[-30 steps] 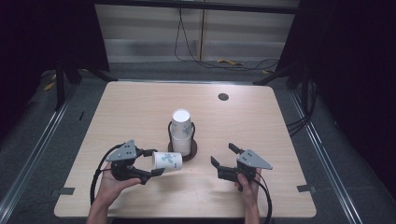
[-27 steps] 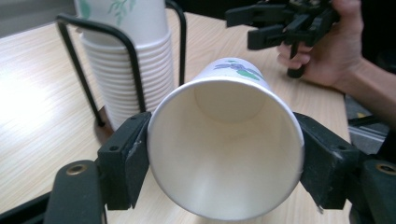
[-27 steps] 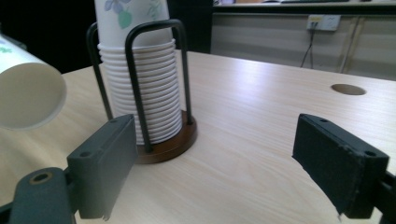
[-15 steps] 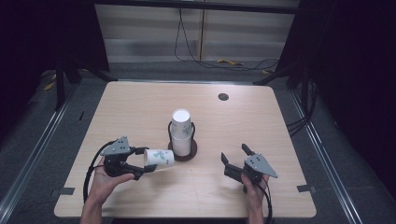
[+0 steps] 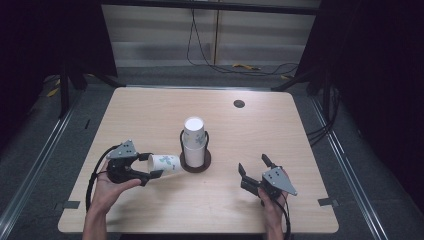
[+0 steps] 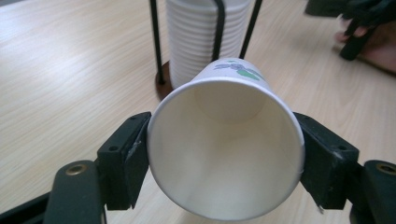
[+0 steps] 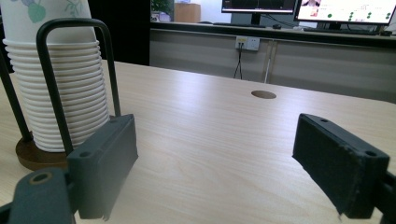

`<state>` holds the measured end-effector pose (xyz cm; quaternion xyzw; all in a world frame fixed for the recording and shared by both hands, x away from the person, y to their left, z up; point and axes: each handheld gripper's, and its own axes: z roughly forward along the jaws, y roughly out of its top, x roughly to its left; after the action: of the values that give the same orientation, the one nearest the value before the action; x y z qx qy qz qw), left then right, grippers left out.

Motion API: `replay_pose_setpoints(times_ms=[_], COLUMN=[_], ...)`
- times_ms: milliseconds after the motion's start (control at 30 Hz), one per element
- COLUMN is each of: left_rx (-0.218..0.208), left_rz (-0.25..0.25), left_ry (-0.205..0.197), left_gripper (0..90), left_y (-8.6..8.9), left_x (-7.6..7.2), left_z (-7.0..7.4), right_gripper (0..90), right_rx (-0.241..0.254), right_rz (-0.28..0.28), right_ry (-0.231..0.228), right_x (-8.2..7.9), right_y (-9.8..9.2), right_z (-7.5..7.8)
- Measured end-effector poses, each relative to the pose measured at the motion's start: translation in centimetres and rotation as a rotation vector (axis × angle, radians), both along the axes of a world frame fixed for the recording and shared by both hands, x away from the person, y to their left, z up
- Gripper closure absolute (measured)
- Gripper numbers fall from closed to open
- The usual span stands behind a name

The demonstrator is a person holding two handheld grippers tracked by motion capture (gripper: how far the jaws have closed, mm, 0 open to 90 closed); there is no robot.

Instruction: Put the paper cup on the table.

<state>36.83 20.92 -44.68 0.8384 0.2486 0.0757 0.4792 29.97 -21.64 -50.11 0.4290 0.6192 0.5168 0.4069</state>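
Observation:
A white paper cup [image 5: 166, 163] with a flower print lies on its side in my left gripper [image 5: 149, 165], which is shut on it near the rim. In the left gripper view the cup [image 6: 224, 144] faces me mouth first, both pads pressed against its sides. A stack of paper cups [image 5: 194, 142] stands upside down in a black wire holder with a round wooden base [image 5: 195, 163] at the table's middle, just right of the held cup. My right gripper [image 5: 254, 167] hovers open at the front right, nothing between its jaws. The stack [image 7: 56, 79] shows at the left of the right gripper view.
The wooden table [image 5: 150, 110] has a round cable hole [image 5: 239, 104] at the back right. Cables lie on the floor behind the table. Metal rails run along both sides of the table.
My left gripper has drawn the cup leftward, away from the holder. My right gripper has shifted a little to the right and turned its jaws more toward the back.

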Motion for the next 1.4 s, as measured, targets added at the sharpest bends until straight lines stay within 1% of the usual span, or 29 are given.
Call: replay_pose_setpoints(times_ms=[33,67,100,133,200,233,267,300,333,400,467,500,600,633,667,767,833,867,900,967,1000,1033,1067,1133,1167,1200,1233,1300,1400], left_rx=[0.012,0.011,0.009,0.019,0.020,0.046,0.057,0.059,0.064,0.086,0.095,0.105,0.143,0.172,0.172,0.215,0.225,0.236,0.237,0.247,0.265,0.285,0.288,0.313,0.331,0.358,0.399,0.417,0.456], left_rz=[0.014,0.027,0.035,0.041,0.067,0.067,0.070,0.081,0.086,0.098,0.090,0.089,0.087,0.080,0.080,0.081,0.087,0.086,0.096,0.096,0.100,0.098,0.095,0.087,0.091,0.099,0.082,0.085,0.069], left_ry=[0.000,0.002,0.006,0.004,0.016,0.012,0.017,0.027,0.029,0.030,0.042,0.048,0.059,0.061,0.061,0.072,0.079,0.075,0.072,0.069,0.075,0.072,0.076,0.081,0.082,0.084,0.082,0.080,0.094], left_gripper=[26.5,26.5,26.5,26.5,26.5,26.5,26.4,26.4,26.4,26.3,26.1,26.1,26.1,26.1,26.1,26.1,26.1,26.1,26.1,26.2,26.1,26.1,26.1,26.0,26.0,25.8,25.8,25.8,25.5], left_y=[0.2,0.4,0.5,0.7,0.8,0.9,0.9,1.1,1.3,1.5,1.6,1.6,1.4,1.3,1.3,1.0,0.8,0.8,0.7,0.7,0.7,0.6,0.5,0.4,0.3,0.0,0.0,-0.2,-0.5], left_x=[0.2,0.3,0.4,0.7,1.3,1.6,1.8,2.2,2.4,2.8,3.2,3.3,3.8,4.1,4.1,4.6,4.8,4.9,5.1,5.4,5.6,5.8,5.8,6.1,6.4,6.6,6.8,7.1,7.4], left_z=[0.1,0.2,0.3,0.4,0.8,1.0,1.1,1.2,1.2,1.4,1.4,1.5,1.7,1.9,1.9,2.3,2.5,2.7,2.8,3.0,3.0,3.1,3.2,3.3,3.3,3.4,3.6,3.9,4.3], right_gripper=[13.0,13.0,13.0,13.0,13.0,13.0,13.0,13.0,13.1,13.0,13.1,13.1,13.1,13.1,13.1,13.4,13.4,13.4,13.4,13.4,13.5,13.5,13.5,13.7,13.7,13.8,13.8,13.8,13.6], right_rx=[0.000,0.004,0.004,0.022,0.030,0.043,0.056,0.062,0.083,0.079,0.066,0.077,0.081,0.084,0.084,0.081,0.081,0.083,0.083,0.081,0.083,0.083,0.083,0.083,0.083,0.081,0.083,0.083,0.083], right_rz=[-0.005,-0.015,-0.015,-0.025,-0.021,-0.013,-0.006,-0.010,-0.008,-0.006,-0.009,-0.010,-0.009,-0.010,-0.010,-0.010,-0.010,-0.009,-0.009,-0.010,-0.009,-0.009,-0.009,-0.009,-0.010,-0.009,-0.009,-0.007,-0.004], right_ry=[-0.007,-0.023,-0.023,-0.037,-0.048,-0.059,-0.070,-0.079,-0.090,-0.090,-0.087,-0.092,-0.100,-0.098,-0.098,-0.099,-0.099,-0.099,-0.099,-0.099,-0.098,-0.099,-0.099,-0.099,-0.099,-0.099,-0.099,-0.100,-0.100], right_x=[0.0,-0.3,-0.3,-0.4,-0.5,-0.6,-0.7,-0.8,-0.9,-0.8,-0.8,-0.9,-1.0,-1.0,-1.0,-1.0,-1.0,-1.0,-1.0,-1.0,-1.0,-1.0,-1.0,-1.0,-1.0,-1.0,-1.0,-1.0,-1.0], right_y=[0.0,0.0,0.0,-0.2,-0.3,-0.4,-0.5,-0.6,-0.8,-0.8,-0.6,-0.7,-0.8,-0.7,-0.7,-0.8,-0.8,-0.7,-0.7,-0.8,-0.7,-0.8,-0.7,-0.8,-0.7,-0.8,-0.7,-0.7,-0.8], right_z=[0.0,-0.1,-0.1,-0.1,-0.1,-0.2,-0.2,-0.3,-0.3,-0.3,-0.3,-0.3,-0.4,-0.4,-0.4,-0.4,-0.4,-0.4,-0.4,-0.4,-0.4,-0.4,-0.4,-0.4,-0.4,-0.4,-0.4,-0.4,-0.4])
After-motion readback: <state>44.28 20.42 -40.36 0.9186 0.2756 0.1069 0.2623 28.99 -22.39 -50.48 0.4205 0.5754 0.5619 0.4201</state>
